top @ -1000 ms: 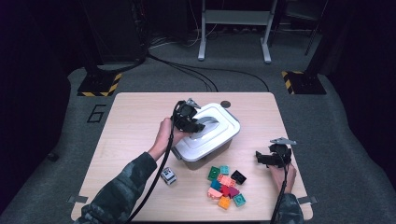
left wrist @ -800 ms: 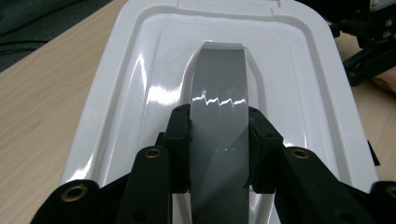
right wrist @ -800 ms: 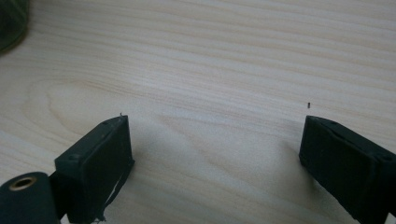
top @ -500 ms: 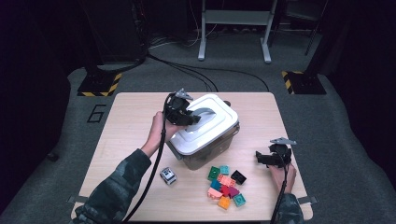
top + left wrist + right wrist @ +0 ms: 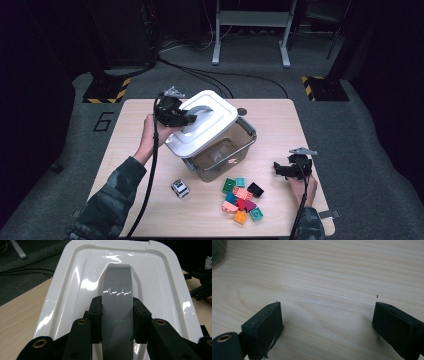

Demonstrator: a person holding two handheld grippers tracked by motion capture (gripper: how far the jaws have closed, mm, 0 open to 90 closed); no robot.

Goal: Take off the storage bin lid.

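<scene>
**Lid lifted at the handle, right jaws apart over bare wood**

High view: your left gripper point(image 5: 186, 119) sits at centre left of the frame, clamped on the grey handle point(image 5: 199, 114) of the white lid point(image 5: 202, 127). The lid hangs tilted above the clear bin point(image 5: 222, 154), its lower left edge down near the bin's rim and covering part of the opening; whether lid and bin touch there you cannot tell. Below the bin lie a cluster of coloured blocks point(image 5: 241, 199) and one small grey-and-white piece point(image 5: 180, 188), too small to make out in detail. Your right gripper point(image 5: 290, 169) is at the lower right, near the table point(image 5: 125, 130) edge, well apart from the blocks.

Left gripper view: both black jaws press the sides of the grey handle point(image 5: 116, 302); the lid point(image 5: 155, 285) is cut off at the bottom of the frame. Your other gripper shows partly at the right edge.

Right gripper view: the jaws stand wide apart with nothing between them, over plain wood point(image 5: 324, 277). A dark curved edge in the upper left corner is hard to identify.
</scene>
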